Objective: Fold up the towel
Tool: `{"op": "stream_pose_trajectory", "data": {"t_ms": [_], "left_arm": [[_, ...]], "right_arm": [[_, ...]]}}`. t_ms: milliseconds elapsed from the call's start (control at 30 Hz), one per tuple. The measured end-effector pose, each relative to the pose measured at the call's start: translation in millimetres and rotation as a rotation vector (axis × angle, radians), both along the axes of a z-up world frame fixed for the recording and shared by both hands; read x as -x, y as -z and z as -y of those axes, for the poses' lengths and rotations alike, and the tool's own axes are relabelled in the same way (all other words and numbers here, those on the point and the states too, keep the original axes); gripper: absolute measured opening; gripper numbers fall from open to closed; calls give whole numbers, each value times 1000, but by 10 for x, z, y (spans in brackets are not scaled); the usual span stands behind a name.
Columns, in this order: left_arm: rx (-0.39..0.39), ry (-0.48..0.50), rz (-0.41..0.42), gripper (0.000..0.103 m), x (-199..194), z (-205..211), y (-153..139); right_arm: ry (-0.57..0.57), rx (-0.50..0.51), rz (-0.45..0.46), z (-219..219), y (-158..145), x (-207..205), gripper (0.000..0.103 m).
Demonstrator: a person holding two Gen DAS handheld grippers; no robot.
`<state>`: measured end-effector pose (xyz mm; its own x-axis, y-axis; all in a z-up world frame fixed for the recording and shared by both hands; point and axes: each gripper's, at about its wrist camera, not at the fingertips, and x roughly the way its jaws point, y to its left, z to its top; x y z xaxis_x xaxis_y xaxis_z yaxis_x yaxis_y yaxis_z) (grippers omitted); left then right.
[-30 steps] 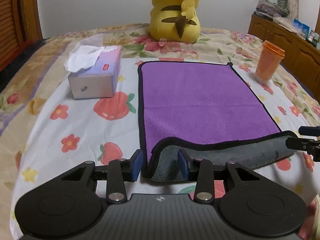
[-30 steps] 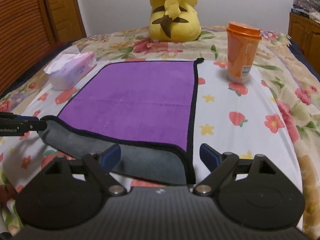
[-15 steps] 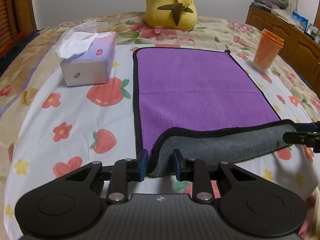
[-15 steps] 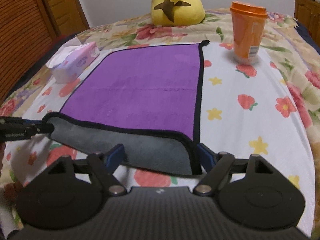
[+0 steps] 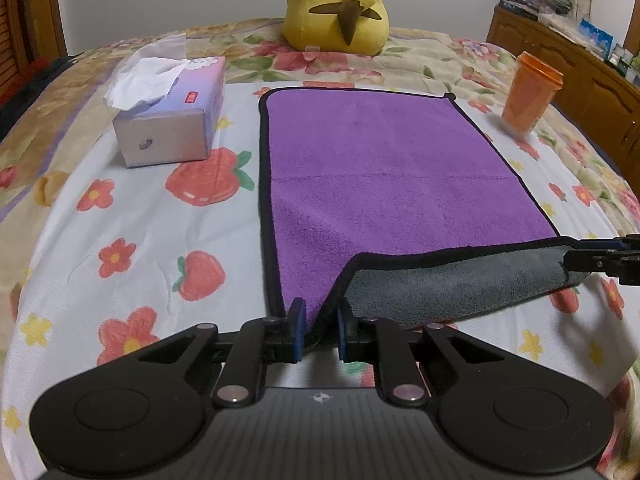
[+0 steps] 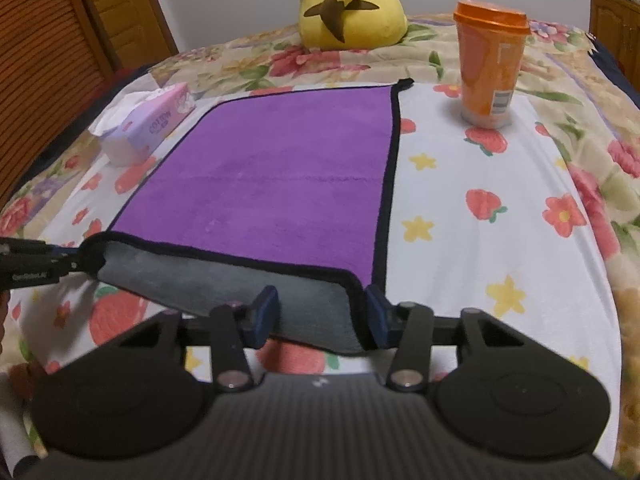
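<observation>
A purple towel (image 5: 384,176) with black trim and a grey underside lies flat on the bed; it also shows in the right wrist view (image 6: 276,176). Its near edge is turned up, grey side (image 5: 452,288) showing. My left gripper (image 5: 321,330) is nearly shut with the towel's near left corner pinched between its blue pads. My right gripper (image 6: 320,314) is partly closed around the near right corner, with the jaws still apart. Each gripper shows at the edge of the other's view.
A tissue box (image 5: 172,128) stands left of the towel. An orange lidded cup (image 6: 490,64) stands to its right. A yellow plush toy (image 5: 338,4) sits beyond the far edge. A wooden cabinet (image 5: 580,76) lines the right side.
Both grippers have narrowed around the towel's near corners, the left almost fully. The near edge has lifted and curled farther over, showing more grey.
</observation>
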<state>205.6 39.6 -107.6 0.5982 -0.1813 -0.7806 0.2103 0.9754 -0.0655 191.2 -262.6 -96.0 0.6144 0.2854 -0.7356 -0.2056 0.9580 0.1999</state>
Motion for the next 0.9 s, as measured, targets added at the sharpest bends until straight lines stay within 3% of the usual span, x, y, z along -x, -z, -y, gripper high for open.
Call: {"op": "stream_pose_trajectory", "data": {"t_ms": [267, 300, 467, 900], "left_arm": [[0, 0, 1, 16, 3, 5, 7], [1, 1, 1, 16, 1, 7, 7], [1, 10, 23, 8, 22, 27, -61], [26, 16, 123, 7, 96, 61, -318]], "right_arm": [[3, 29, -9, 9, 33, -7, 17], [2, 36, -8, 9, 33, -8, 9], [1, 49, 8, 26, 18, -12, 5], [-1, 49, 107, 41, -133, 6, 5]]}}
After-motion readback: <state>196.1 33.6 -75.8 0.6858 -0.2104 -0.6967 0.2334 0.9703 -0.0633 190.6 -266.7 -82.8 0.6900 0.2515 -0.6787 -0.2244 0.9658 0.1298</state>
